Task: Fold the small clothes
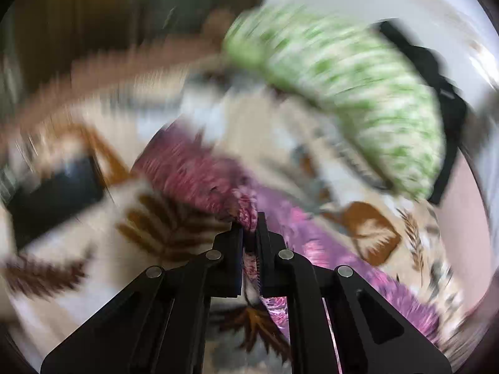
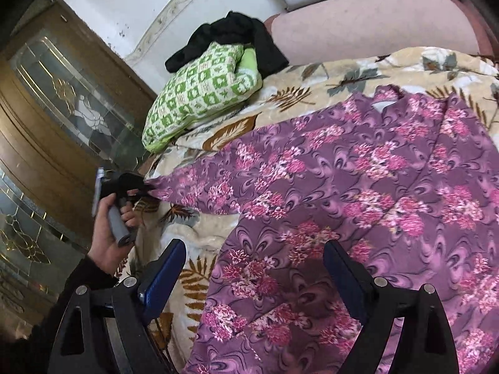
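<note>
The left gripper (image 1: pixel 249 233) pinches the purple floral garment (image 2: pixel 358 187) at its edge; the right gripper (image 2: pixel 254 268) hovers wide open above it.

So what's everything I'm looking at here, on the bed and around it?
garment: one, purple with pink flowers, spread over the blanket, one corner pinched by the left gripper
blanket: one, cream with brown and grey leaves, covers the bed
pillow: one, green and white check, on the blanket beyond the garment
black clothing: one bundle, lies behind and partly over the pillow
pink cushion: one, pale pink, at the bed's far edge
cabinet: one, brown wood with patterned glass, left of the bed
left gripper: black, shut on the garment's corner
left hand: holds the left gripper's grey handle
right gripper: black with blue pads, open above the garment
</note>
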`<state>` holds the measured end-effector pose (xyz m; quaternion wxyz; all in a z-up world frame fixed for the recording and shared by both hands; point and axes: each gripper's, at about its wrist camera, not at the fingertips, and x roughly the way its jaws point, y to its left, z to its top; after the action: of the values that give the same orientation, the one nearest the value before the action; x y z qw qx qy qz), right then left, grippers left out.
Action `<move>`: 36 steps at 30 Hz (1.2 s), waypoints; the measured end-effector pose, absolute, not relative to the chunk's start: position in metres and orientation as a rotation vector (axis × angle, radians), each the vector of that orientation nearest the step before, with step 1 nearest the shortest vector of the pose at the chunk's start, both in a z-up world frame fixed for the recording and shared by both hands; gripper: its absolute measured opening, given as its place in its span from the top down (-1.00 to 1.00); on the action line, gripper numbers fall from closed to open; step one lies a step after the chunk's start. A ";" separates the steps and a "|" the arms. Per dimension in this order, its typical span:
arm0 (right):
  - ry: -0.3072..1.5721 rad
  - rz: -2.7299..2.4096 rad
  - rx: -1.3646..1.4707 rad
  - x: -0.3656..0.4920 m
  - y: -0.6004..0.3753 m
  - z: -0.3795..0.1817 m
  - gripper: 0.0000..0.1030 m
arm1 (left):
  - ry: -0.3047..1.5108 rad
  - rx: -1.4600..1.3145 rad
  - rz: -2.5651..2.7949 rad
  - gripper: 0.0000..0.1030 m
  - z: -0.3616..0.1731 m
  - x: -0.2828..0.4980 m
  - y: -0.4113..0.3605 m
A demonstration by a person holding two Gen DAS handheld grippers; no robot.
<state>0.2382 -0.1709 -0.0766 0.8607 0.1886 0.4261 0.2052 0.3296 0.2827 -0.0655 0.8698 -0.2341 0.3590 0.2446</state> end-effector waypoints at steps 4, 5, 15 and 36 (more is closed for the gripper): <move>0.869 0.399 0.415 0.225 -0.191 -0.066 -0.73 | 0.556 -0.201 0.327 0.89 0.003 0.285 0.182; 0.862 0.385 0.418 0.220 -0.199 -0.063 -0.73 | 0.523 -0.124 0.263 0.89 0.014 0.268 0.148; 0.794 0.170 0.532 0.173 -0.315 -0.060 -0.73 | 0.587 0.264 -0.307 0.89 -0.048 0.164 -0.077; 1.181 0.211 0.630 0.175 -0.314 -0.147 -0.34 | 0.839 0.246 -0.358 -0.19 -0.101 0.141 -0.070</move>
<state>0.1747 -0.3138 -0.1465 0.7792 0.2912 0.5463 0.0977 0.1408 -0.0695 -0.1008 0.8904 0.1184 0.4042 -0.1723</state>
